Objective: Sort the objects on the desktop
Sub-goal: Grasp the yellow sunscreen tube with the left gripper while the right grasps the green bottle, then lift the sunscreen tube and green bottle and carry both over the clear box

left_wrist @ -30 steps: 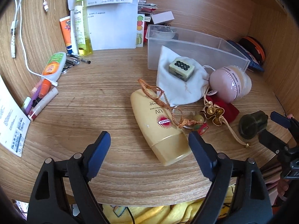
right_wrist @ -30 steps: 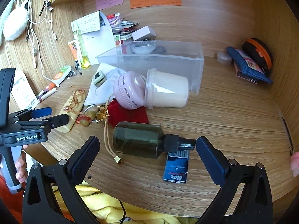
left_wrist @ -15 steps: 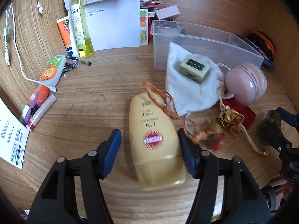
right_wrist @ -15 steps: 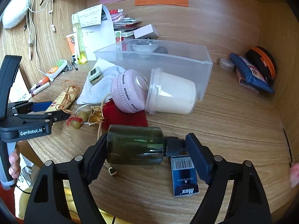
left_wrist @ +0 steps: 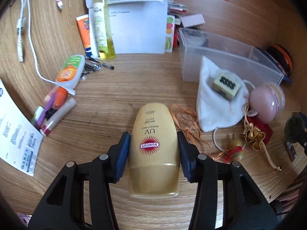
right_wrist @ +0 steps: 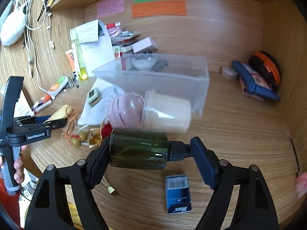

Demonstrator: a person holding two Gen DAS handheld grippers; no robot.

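Since a second ago both tools have closed in from wide open: the left tool [left_wrist: 153,151] now has the yellow sunscreen bottle [left_wrist: 153,149] between its fingers, and the right tool [right_wrist: 151,153] has the dark green bottle [right_wrist: 138,149] between its own.

The sunscreen bottle lies flat on the wooden bench [left_wrist: 115,99], its long axis running straight away from the left camera, cap end nearest the lens and rounded bottom pointing toward the back wall. The blue pads [left_wrist: 122,153] press against both its sides, so the left tool is clenched on it, about half closed.

The green bottle lies crosswise to the right camera, long axis left to right, black cap pointing right. The left finger sits against its base and the right finger touches the cap tip, so the right tool grips it end to end, fairly wide. It sits near the front of the bench, just in front of a pink-lidded jar [right_wrist: 149,113] lying on its side, with a blue box [right_wrist: 178,193] just in front of it. A clear plastic bin [right_wrist: 165,76] stands behind the jar.
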